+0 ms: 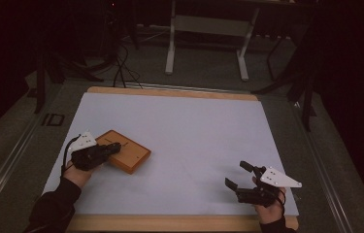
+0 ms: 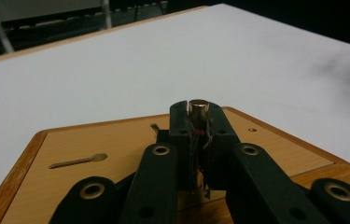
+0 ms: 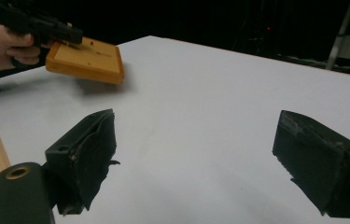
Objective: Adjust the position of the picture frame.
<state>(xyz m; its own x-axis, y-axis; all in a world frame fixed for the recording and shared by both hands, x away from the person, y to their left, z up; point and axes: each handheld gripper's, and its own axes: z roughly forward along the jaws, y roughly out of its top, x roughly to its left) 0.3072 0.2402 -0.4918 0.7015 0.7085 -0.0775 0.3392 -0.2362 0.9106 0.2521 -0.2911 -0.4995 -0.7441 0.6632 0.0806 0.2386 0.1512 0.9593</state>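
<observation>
Metal is what you've got pinched there: a small, shiny peg [image 2: 198,111] stands upright between the tips of your left gripper [image 2: 198,122], the jaws drawn in narrow and clamped on its sides. It sits over the wooden block [image 2: 116,154], which lies near the left edge of the white table [image 1: 194,126], toward the front corner, turned at an angle to the edges. From above, your left gripper [image 1: 114,147] reaches over the block [image 1: 124,151]'s top face.

That peg looks hard, smooth and light, so I'd judge it stiff enough to take a firm squeeze but slippery, likely to twist or pop out if your grip loosens. You're holding it just below its top, which looks like the sensible place; keep the pads square on its sides and the peg vertical. The block looks solid and rigid, heavy enough to stay put, though it could slide on the smooth table if you drag sideways. Its keyhole slot [image 2: 80,160] lies off to the side of the peg.

Your right gripper [image 1: 243,175] waits near the front right corner, jaws spread wide, holding nothing. From its camera, the block [image 3: 86,58] sits well apart, beside your left hand [image 3: 7,44].
</observation>
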